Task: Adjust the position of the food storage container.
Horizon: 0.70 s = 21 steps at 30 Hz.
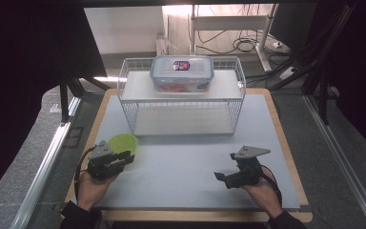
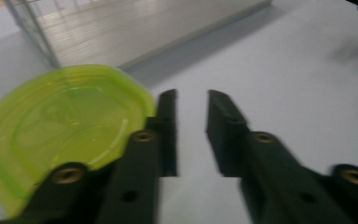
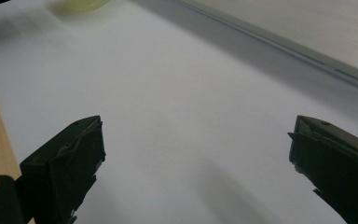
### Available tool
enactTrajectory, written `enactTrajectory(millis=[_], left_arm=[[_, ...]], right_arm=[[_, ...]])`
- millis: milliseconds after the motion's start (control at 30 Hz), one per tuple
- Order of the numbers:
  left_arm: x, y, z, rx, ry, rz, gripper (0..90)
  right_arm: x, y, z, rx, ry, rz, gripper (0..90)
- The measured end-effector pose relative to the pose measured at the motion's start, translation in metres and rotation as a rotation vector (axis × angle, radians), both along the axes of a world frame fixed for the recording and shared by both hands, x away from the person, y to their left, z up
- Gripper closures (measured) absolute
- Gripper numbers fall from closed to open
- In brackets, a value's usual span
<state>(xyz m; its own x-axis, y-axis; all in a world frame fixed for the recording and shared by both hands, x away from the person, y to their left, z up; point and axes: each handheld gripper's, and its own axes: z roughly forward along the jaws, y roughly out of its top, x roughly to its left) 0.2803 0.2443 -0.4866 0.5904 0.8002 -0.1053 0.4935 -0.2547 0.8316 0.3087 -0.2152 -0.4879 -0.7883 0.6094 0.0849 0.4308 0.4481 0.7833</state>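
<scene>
Two grippers sit low over the grey mat [image 1: 181,162], one in each hand near the person's edge of the table. Left gripper [image 2: 191,100] has its jaws nearly together with a narrow strip of bare mat between them, nothing pinched; the green bowl [image 2: 60,126] lies outside the jaws, just beside the left-hand jaw as that gripper's own view shows it, its rim up against that jaw's outer side, contact hard to confirm through the blur. From the high view the green bowl [image 1: 123,143] sits at the front-left of the mat, just ahead of the left gripper [image 1: 124,160] and close to the front-left foot of the wire rack [image 1: 181,102]. Right gripper [image 3: 196,149] is spread wide over bare mat, holding nothing; in the high view the right gripper [image 1: 226,177] is well apart from the bowl, across the mat.

Key relation: bowl is off to the side of the left jaws, not between them, so the left hand is clearly the nearer one. Bowl is round, no long axis to line up with; what matters is getting one jaw inside the rim and one outside. My read: left jaws need to spread again and shift sideways toward the bowl before any grip works.

Lidded plastic box [image 1: 182,72] rests on the rack's top shelf, far from both hands.
</scene>
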Motion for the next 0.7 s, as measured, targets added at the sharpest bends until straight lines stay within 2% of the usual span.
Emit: enactTrajectory(millis=[67, 300, 367, 500, 700], left_arm=[[0.006, 0.007, 0.002, 0.004, -0.003, 0.025, 89.1], [0.026, 0.041, 0.004, -0.007, -0.016, 0.140, 89.7], [0.032, 0.050, 0.002, 0.002, -0.012, 0.169, 89.7], [0.045, 0.063, -0.005, 0.011, 0.005, 0.230, 89.8], [0.059, 0.070, -0.020, 0.047, 0.041, 0.278, 89.7]], right_arm=[[0.000, 0.002, -0.001, -0.004, 0.006, 0.009, 3.5], [0.000, 0.003, -0.002, -0.011, 0.008, 0.012, 3.8], [0.001, 0.003, -0.003, -0.012, 0.011, 0.011, 3.9], [0.000, 0.005, -0.003, -0.021, 0.011, 0.018, 4.2], [0.000, 0.006, -0.005, -0.041, 0.015, 0.024, 4.6]])
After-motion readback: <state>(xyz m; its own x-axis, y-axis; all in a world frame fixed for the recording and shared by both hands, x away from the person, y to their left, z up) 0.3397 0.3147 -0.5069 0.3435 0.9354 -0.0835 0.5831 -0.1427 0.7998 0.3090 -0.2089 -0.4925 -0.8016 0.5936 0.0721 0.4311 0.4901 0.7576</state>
